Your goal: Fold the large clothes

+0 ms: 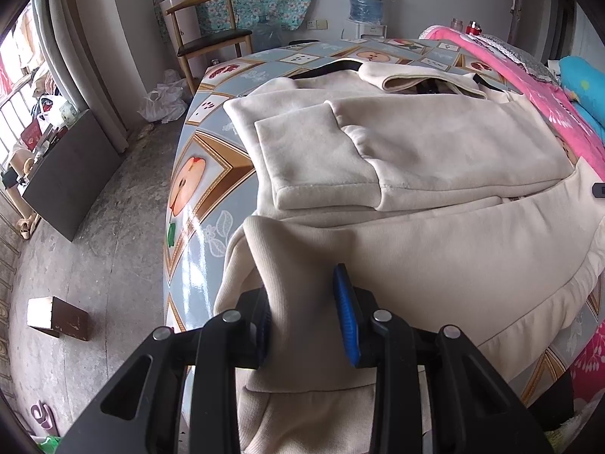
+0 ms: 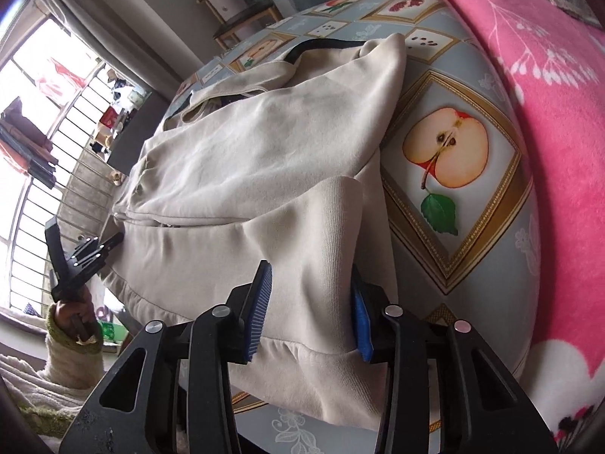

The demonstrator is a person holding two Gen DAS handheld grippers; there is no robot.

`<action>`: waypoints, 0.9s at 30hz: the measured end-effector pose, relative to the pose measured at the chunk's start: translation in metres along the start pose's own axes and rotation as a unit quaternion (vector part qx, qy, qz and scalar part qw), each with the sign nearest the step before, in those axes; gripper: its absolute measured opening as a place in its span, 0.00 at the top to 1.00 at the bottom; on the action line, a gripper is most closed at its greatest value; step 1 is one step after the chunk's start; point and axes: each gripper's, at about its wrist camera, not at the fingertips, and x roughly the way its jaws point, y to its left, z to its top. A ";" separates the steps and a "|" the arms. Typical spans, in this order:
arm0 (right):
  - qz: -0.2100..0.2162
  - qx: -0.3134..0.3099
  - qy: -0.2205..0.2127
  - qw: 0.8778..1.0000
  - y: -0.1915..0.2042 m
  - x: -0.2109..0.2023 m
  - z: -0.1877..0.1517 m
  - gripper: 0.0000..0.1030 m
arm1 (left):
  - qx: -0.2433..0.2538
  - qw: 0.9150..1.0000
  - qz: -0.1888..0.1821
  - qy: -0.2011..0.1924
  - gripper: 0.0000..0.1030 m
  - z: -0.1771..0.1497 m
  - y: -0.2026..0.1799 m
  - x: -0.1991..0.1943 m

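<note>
A large cream sweatshirt (image 1: 435, 151) lies on a table with a fruit-print cloth (image 1: 196, 174), sleeves folded across its body. My left gripper (image 1: 302, 314) is shut on the ribbed hem at the near left corner, lifted a little off the table. In the right wrist view the sweatshirt (image 2: 245, 143) fills the middle, and my right gripper (image 2: 310, 310) is shut on the hem at the near right corner. The left gripper (image 2: 79, 261) shows at the left there, held by a hand. A black lining shows at the collar (image 2: 314, 45).
A pink floral blanket (image 2: 548, 121) lies along the table's right side. A wooden chair (image 1: 211, 34) and a water dispenser (image 1: 365, 3) stand at the far wall. A dark cabinet (image 1: 72, 174) and a small wooden block (image 1: 56, 317) are on the floor at the left.
</note>
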 end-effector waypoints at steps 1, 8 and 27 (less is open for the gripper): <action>-0.018 -0.008 0.001 1.000 0.004 0.004 0.001 0.71 | -0.001 1.000 0.001 0.001 0.72 0.000 0.000 0.000; -0.139 -0.052 -0.014 0.989 0.026 0.012 -0.006 0.83 | 0.000 1.000 0.009 0.004 0.72 0.002 -0.003 0.000; -0.246 -0.105 -0.042 0.963 0.056 0.023 -0.020 0.86 | 0.005 1.000 0.023 0.007 0.72 0.003 -0.006 0.001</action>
